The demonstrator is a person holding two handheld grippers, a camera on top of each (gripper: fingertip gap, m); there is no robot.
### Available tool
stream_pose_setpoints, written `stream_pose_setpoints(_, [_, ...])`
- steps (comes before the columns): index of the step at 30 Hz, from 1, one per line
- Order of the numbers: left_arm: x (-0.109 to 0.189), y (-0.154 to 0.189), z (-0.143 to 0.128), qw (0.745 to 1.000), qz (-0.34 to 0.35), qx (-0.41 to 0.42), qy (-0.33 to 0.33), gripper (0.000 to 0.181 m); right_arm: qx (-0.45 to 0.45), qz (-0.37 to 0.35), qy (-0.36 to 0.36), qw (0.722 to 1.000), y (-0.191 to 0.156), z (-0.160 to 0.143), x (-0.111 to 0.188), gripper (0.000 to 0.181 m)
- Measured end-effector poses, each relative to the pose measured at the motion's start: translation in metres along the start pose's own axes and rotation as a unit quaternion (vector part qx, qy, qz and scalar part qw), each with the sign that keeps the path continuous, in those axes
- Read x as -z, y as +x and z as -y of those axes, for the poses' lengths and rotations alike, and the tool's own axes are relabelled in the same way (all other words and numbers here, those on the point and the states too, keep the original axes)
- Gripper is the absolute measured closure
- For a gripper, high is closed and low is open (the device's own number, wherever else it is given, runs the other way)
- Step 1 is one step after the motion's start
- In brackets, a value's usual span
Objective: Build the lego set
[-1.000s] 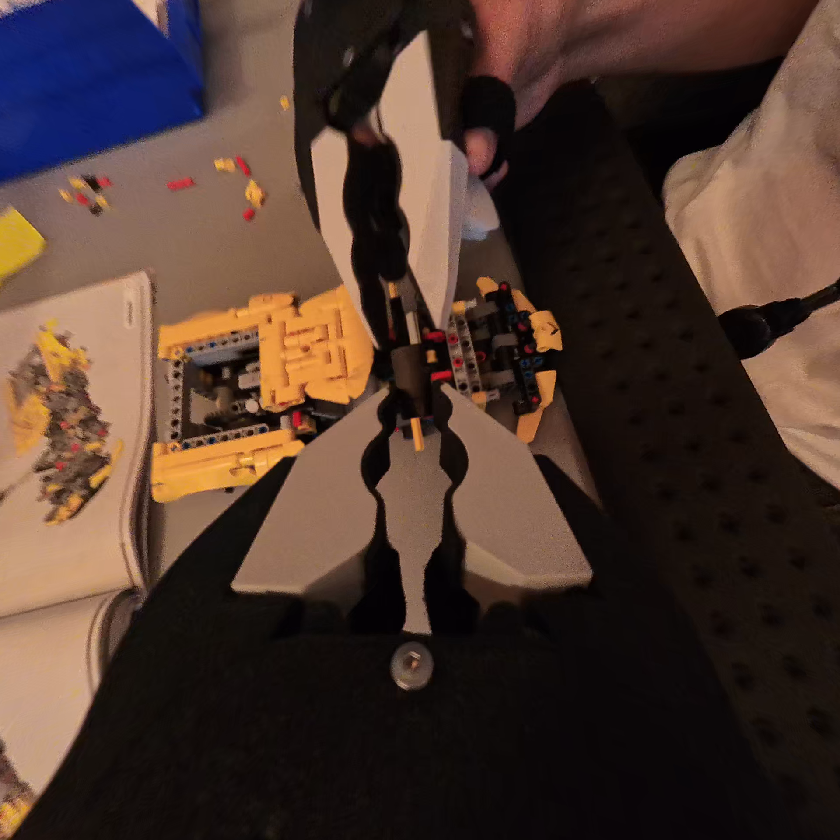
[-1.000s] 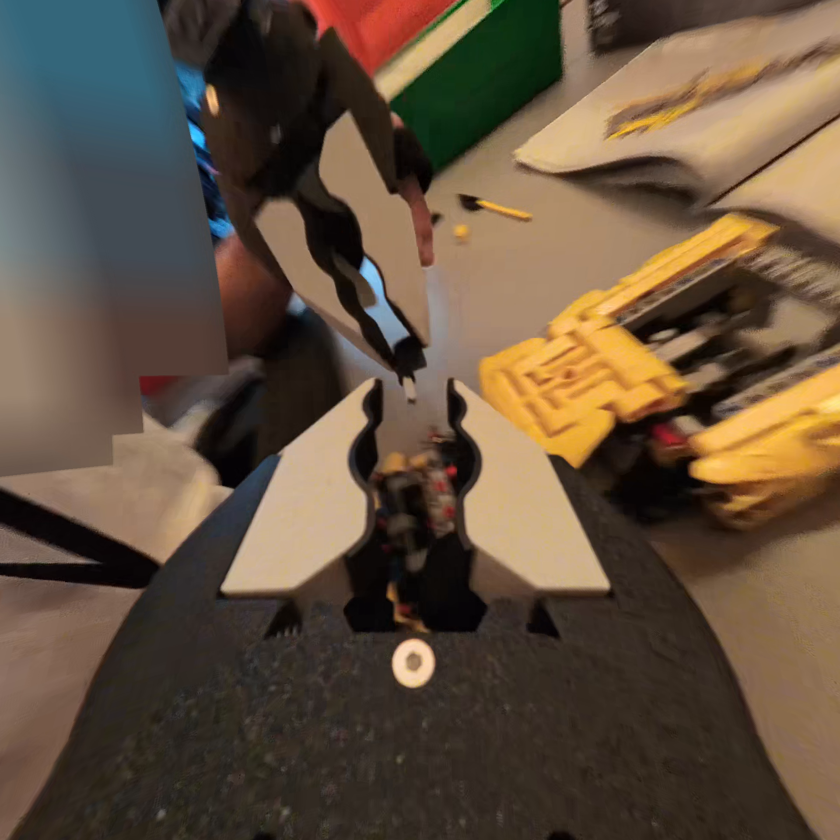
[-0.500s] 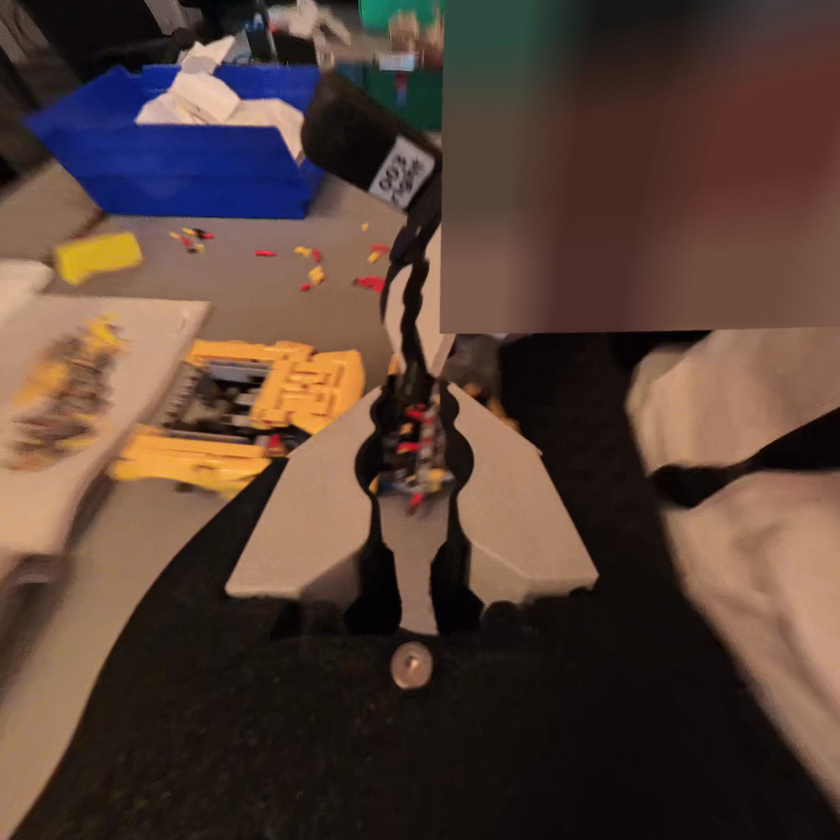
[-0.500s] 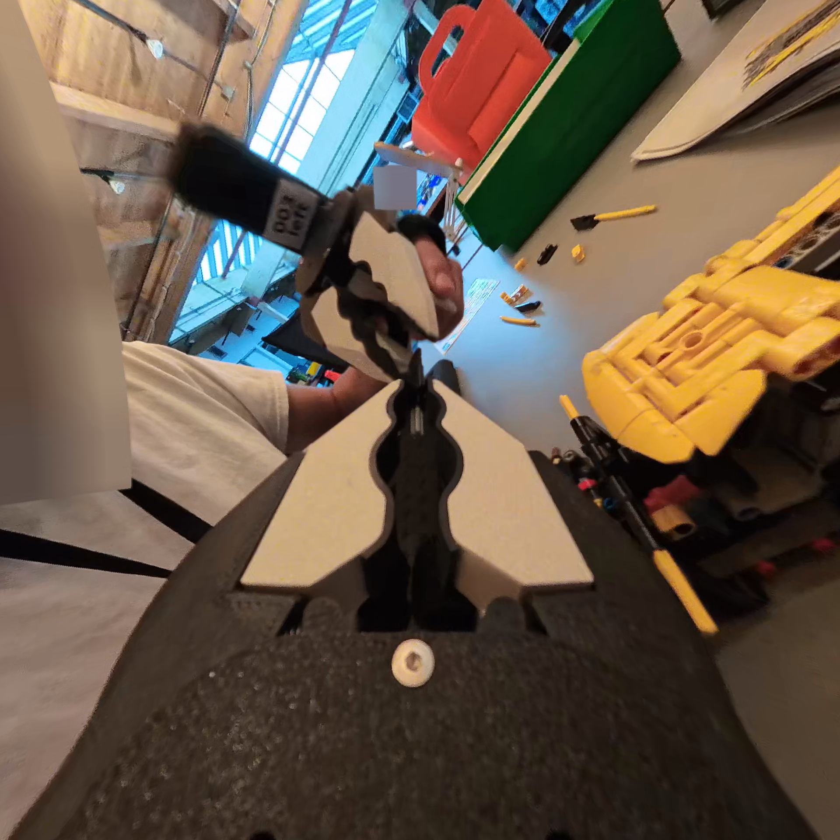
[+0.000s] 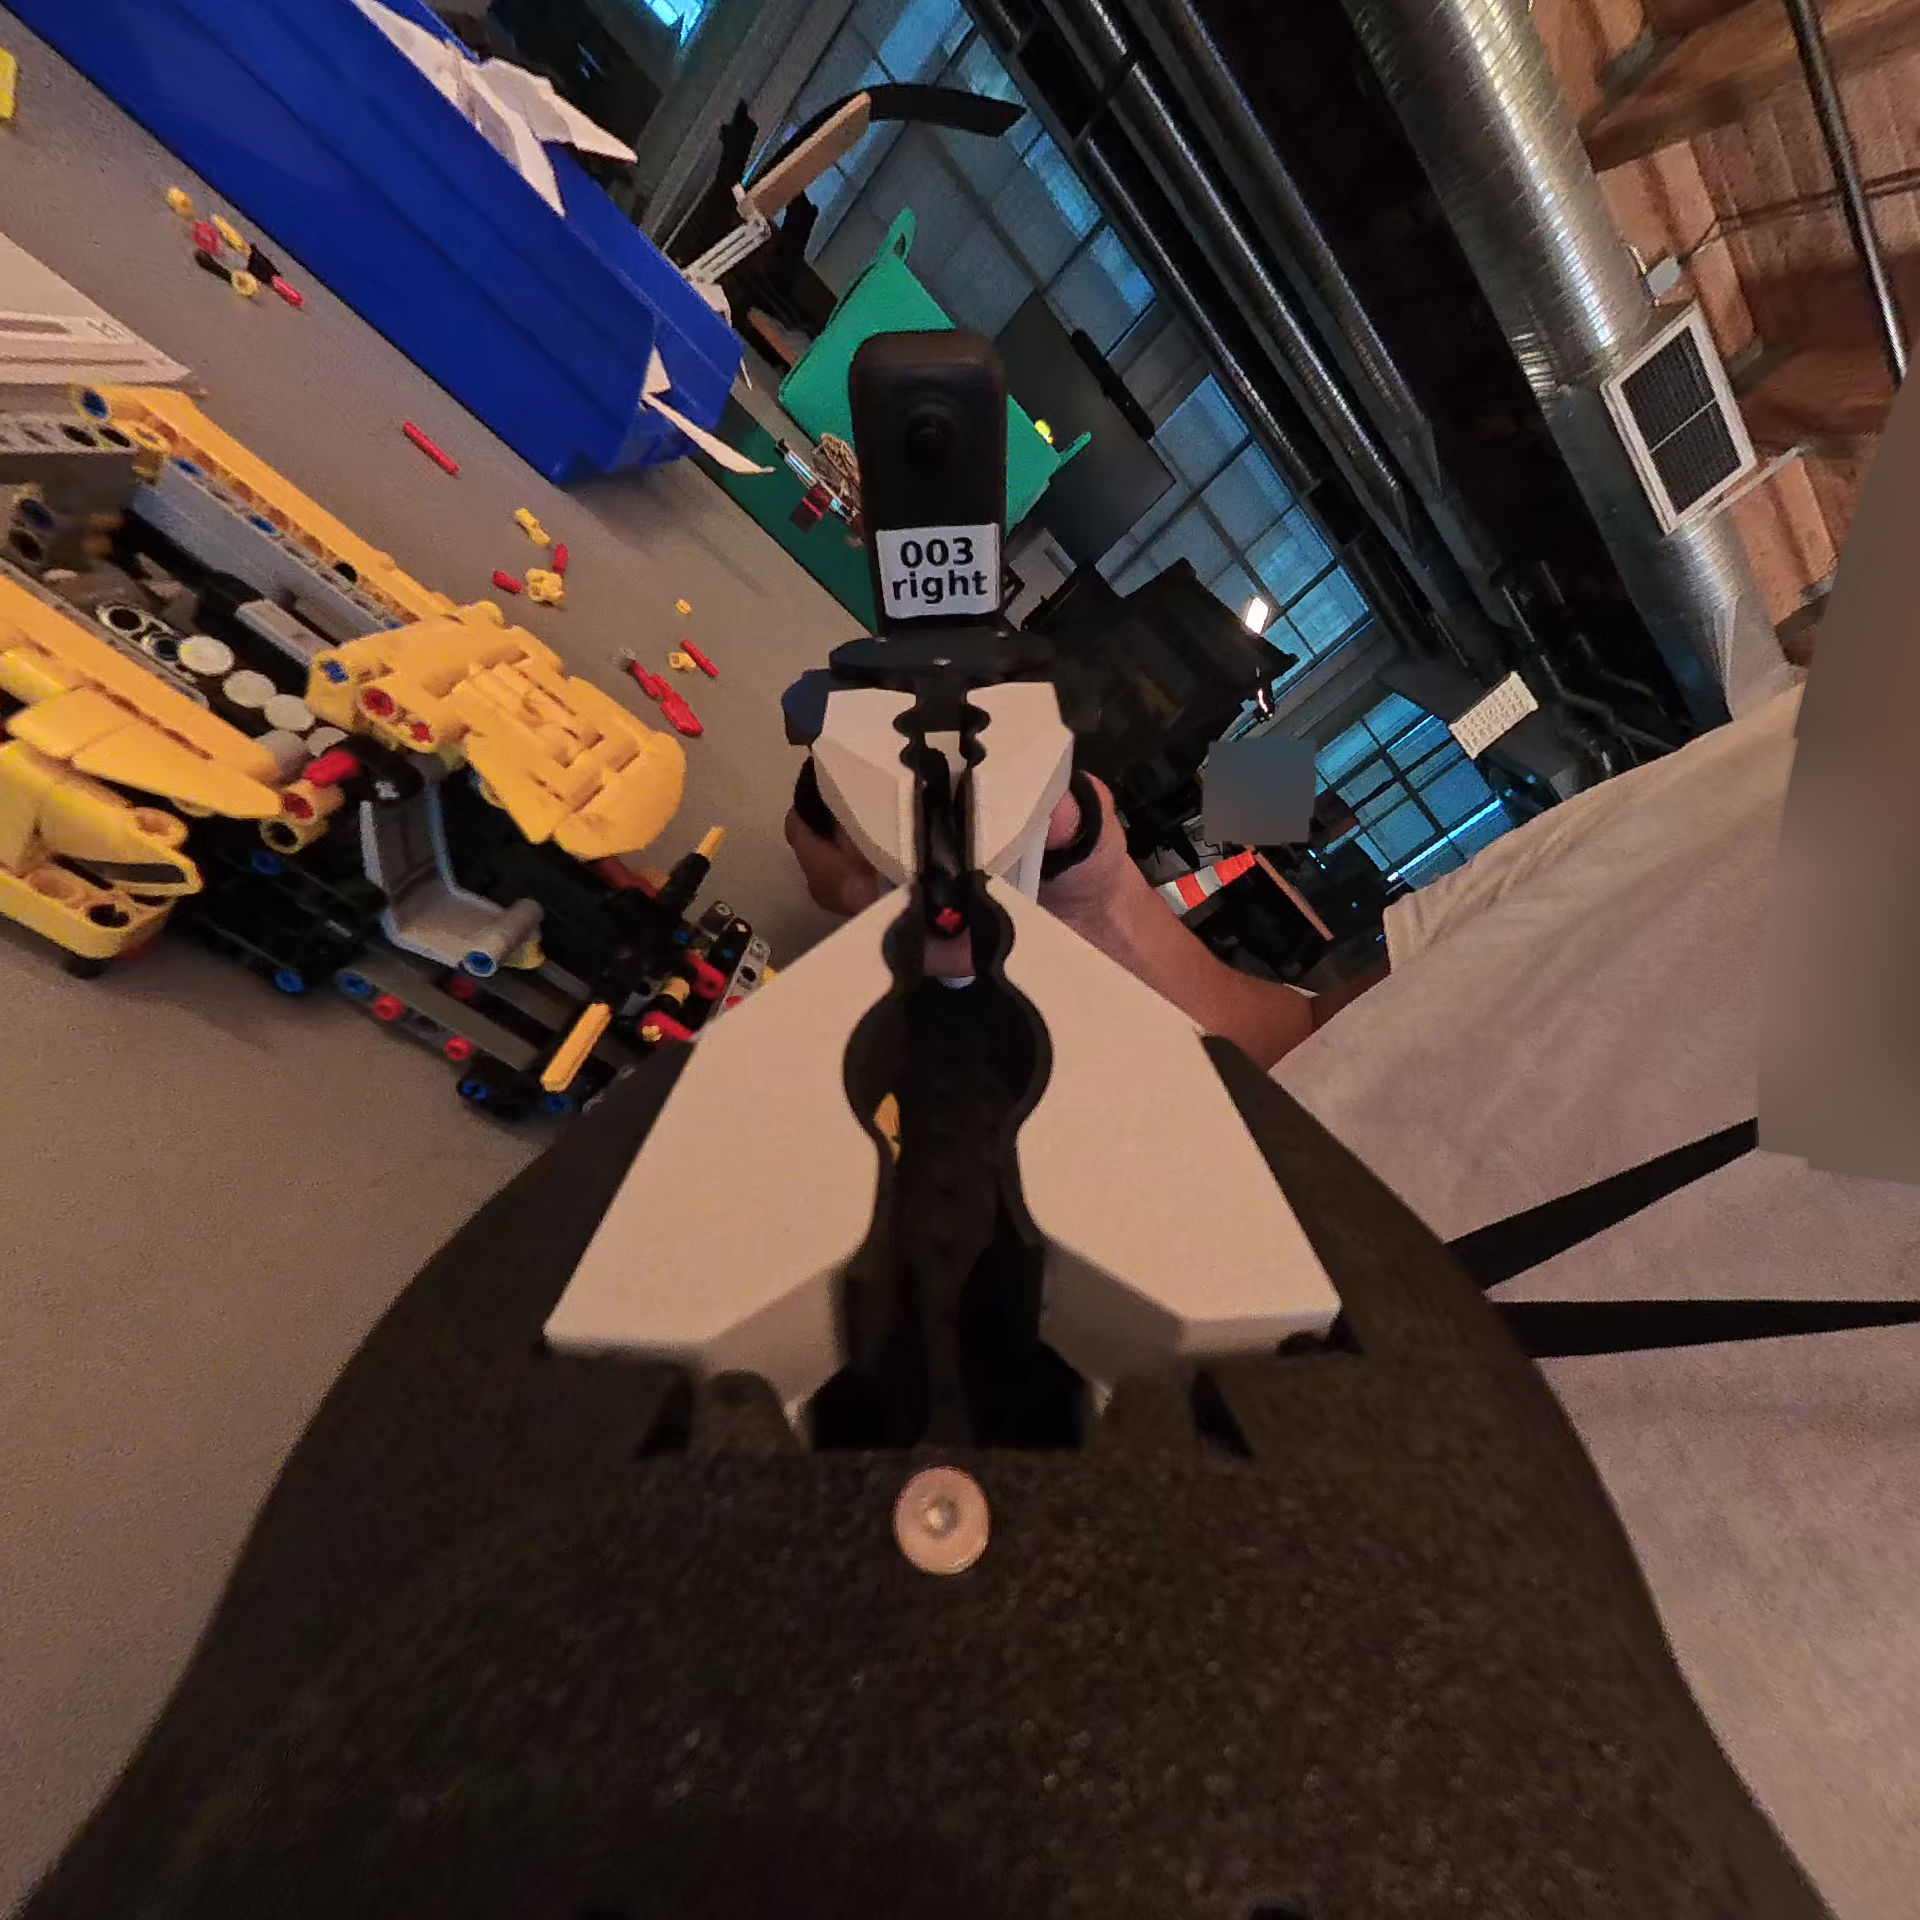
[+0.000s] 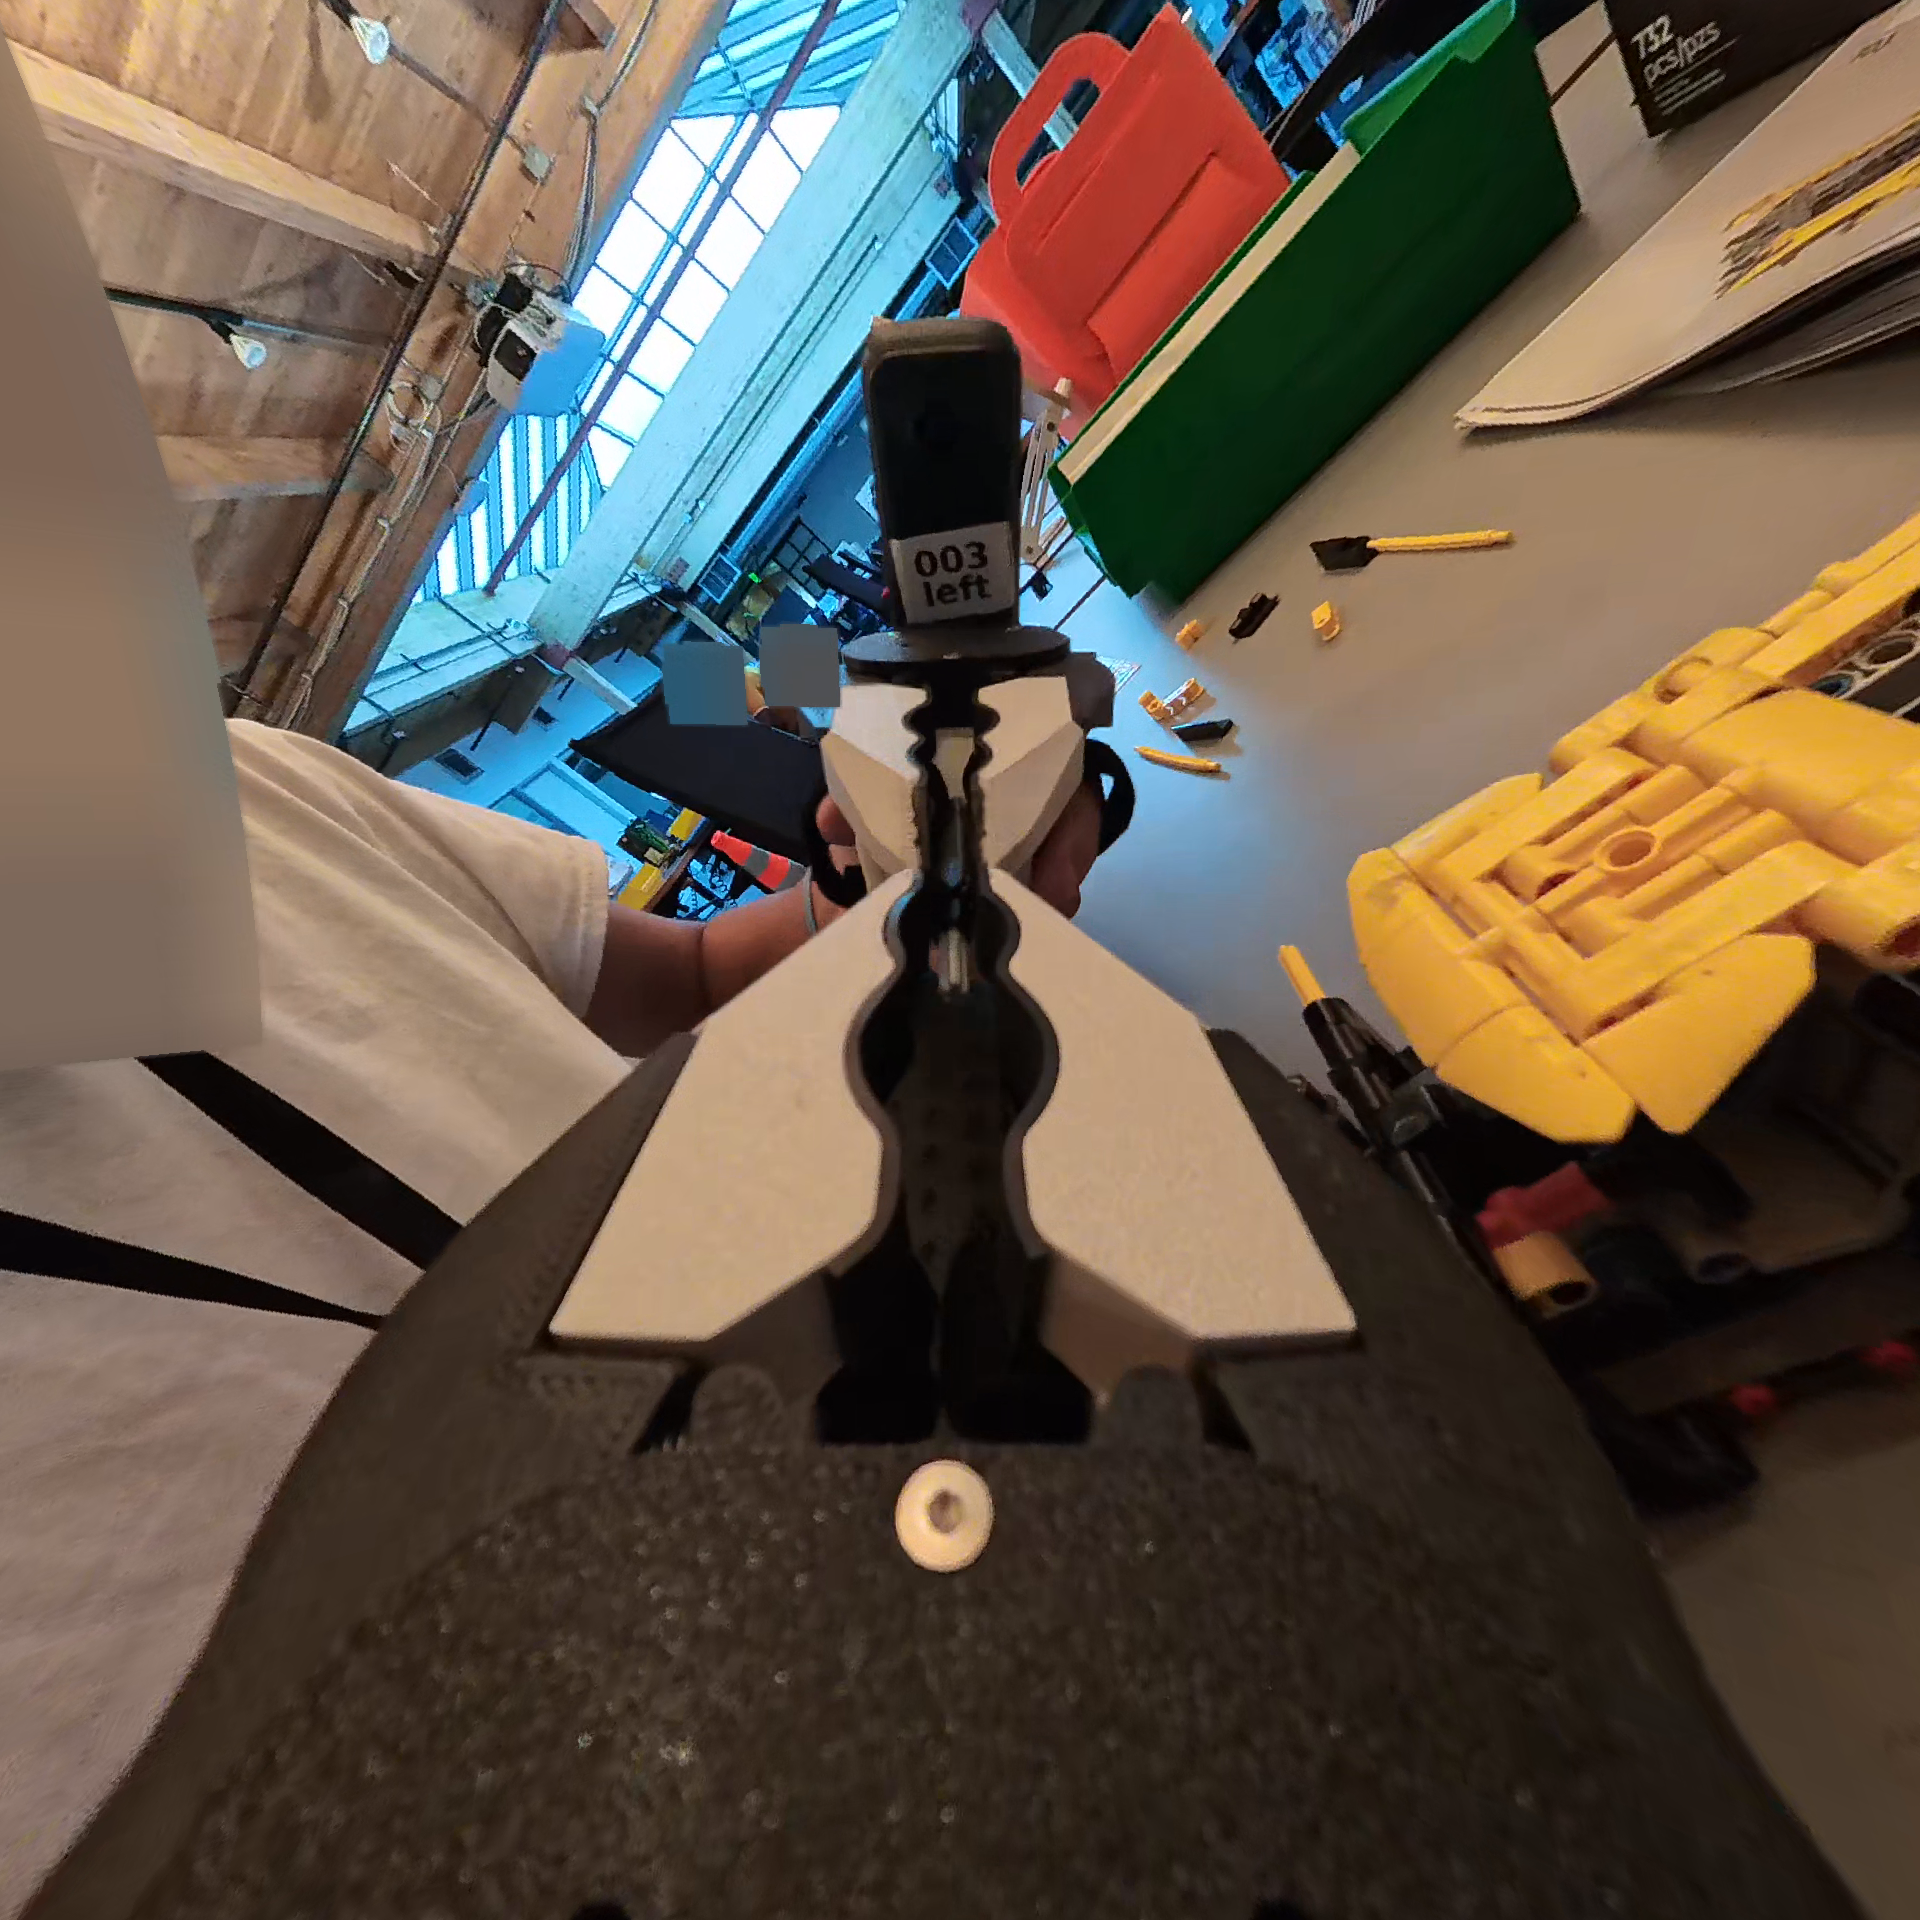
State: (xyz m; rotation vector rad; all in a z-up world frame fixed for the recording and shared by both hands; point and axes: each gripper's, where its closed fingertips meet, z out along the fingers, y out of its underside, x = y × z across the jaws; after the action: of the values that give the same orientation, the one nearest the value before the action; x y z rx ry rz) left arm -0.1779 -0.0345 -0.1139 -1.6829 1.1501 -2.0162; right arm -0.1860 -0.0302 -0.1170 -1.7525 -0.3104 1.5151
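My left gripper (image 5: 943, 902) and right gripper (image 6: 951, 902) are raised off the table and meet tip to tip. The left jaws are shut on a small black piece (image 5: 943, 940) with a red axle end. The right jaws are shut on a small dark piece with a light grey pin (image 6: 953, 951). I cannot tell whether these are one part or two. The right gripper (image 5: 940, 821) faces me in the left wrist view, and the left gripper (image 6: 948, 821) in the right wrist view. The yellow and black lego model (image 5: 499, 717) (image 6: 1621, 914) lies on the grey table (image 5: 208, 1195).
A blue bin (image 5: 416, 208), a green bin (image 6: 1320, 343) and an orange carrier (image 6: 1122, 197) stand at the back. An instruction booklet (image 6: 1766, 260) lies beyond the model. Loose small pieces (image 5: 540, 582) (image 6: 1195, 717) and a black and yellow tool (image 6: 1403, 543) lie scattered. The person's white shirt (image 6: 364, 987) is close. The grippers are tip to tip, or close to it.
Both grippers rose from the model and tilted up to face each other. The right jaws closed from wide open over a sub-assembly. The left jaws narrowed onto the small black piece.
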Motion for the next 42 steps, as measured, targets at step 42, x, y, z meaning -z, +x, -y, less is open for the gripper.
stream_pose_setpoints(42, [0.000, -0.082, -0.019, 0.955, 0.043, 0.293, -0.019, 0.174, 0.327, -0.186, -0.196, 0.906, 0.082, -0.030, 0.042, 0.169])
